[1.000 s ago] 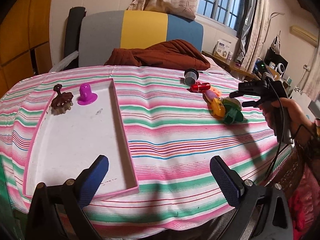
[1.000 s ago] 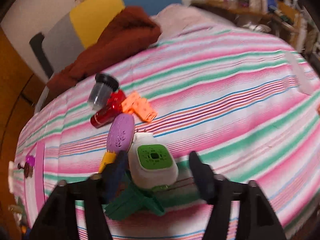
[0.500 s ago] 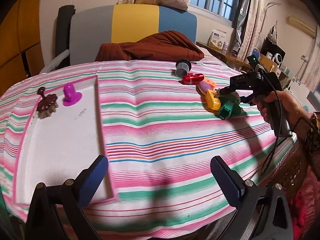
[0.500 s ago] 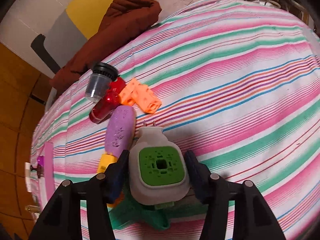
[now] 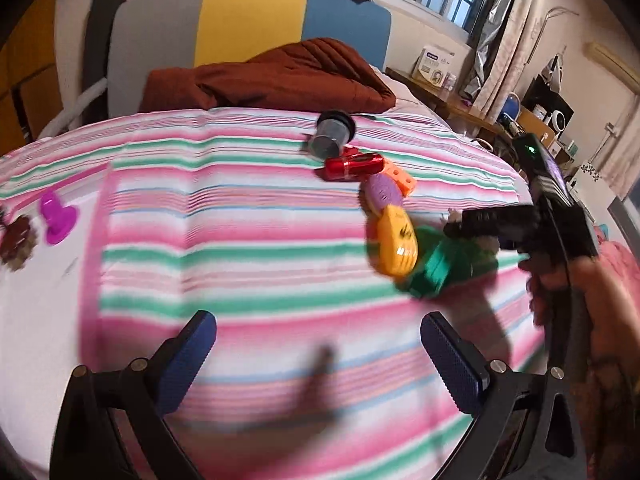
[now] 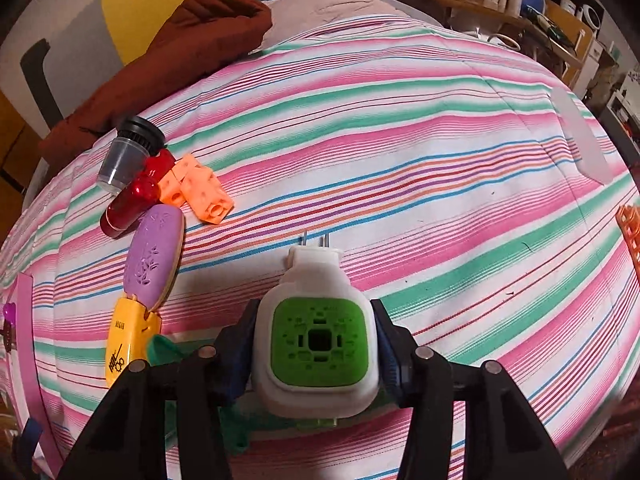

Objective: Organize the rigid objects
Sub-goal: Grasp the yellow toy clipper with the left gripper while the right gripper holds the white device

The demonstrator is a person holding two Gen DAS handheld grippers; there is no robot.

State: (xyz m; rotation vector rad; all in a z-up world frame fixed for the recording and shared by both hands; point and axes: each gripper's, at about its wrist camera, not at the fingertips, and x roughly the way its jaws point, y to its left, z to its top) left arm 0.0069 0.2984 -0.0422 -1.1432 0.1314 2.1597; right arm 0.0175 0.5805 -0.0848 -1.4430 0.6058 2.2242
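Observation:
My right gripper (image 6: 316,344) is shut on a white plug-in device with a green face (image 6: 318,344), its prongs pointing away, just above a green plastic piece (image 6: 240,420). Beside it lie a yellow object (image 6: 126,344), a purple oval (image 6: 154,258), orange cubes (image 6: 200,190), a red cylinder (image 6: 134,204) and a black-capped clear cup (image 6: 128,152). My left gripper (image 5: 318,360) is open and empty above the striped cloth. It sees the same pile (image 5: 394,246) and the right gripper (image 5: 472,224) at its right.
A pink-rimmed white tray (image 5: 96,240) at the left holds a magenta piece (image 5: 56,216) and a brown piece (image 5: 16,240). A brown blanket (image 5: 272,76) lies at the back. An orange basket (image 6: 630,236) sits at the far right edge.
My right gripper has closed onto the white and green plug-in device. My left gripper has moved right, toward the pile, leaving the tray at the left edge of its view.

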